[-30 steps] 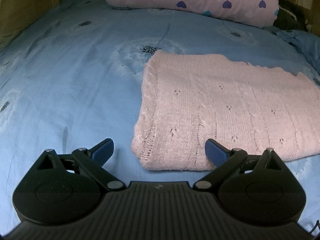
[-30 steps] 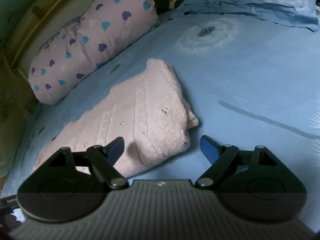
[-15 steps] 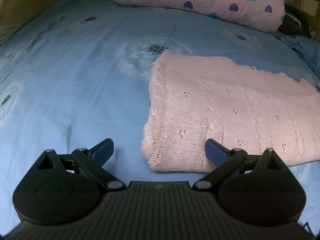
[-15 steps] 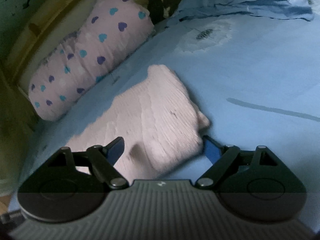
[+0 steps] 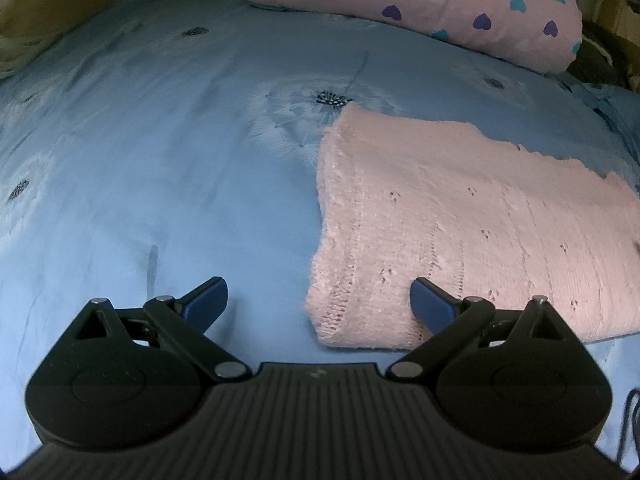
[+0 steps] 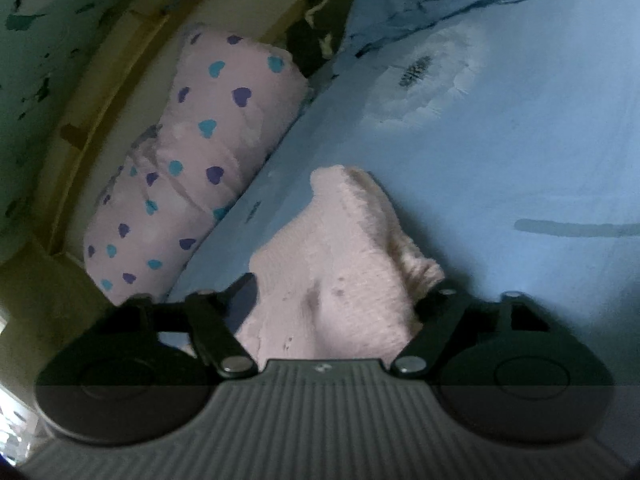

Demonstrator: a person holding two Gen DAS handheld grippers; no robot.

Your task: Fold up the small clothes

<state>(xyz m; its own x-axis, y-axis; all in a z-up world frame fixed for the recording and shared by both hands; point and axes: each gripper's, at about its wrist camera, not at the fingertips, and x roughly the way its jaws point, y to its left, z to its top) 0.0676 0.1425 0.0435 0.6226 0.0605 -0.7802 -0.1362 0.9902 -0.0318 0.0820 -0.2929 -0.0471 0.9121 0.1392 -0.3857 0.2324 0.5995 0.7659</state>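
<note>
The pink knit garment [image 5: 460,232] lies folded flat on the blue bedsheet [image 5: 160,160]. My left gripper [image 5: 320,300] is wide open at its near corner, ready to take it. My right gripper [image 6: 336,300], also spread, has the other end between its fingers, for the next fold.

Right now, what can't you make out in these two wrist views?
- Right gripper: right wrist view, pink knit garment fills the gap and covers the tips; grip unclear, frame blurred.
- Garment's right end: left wrist view, cut off by the frame edge.
- Garment type and fold layers: neither view shows them.
- Heart-print bedding roll: left wrist view, top cut off.
- Left gripper is plainly open over the blue sheet.
</note>
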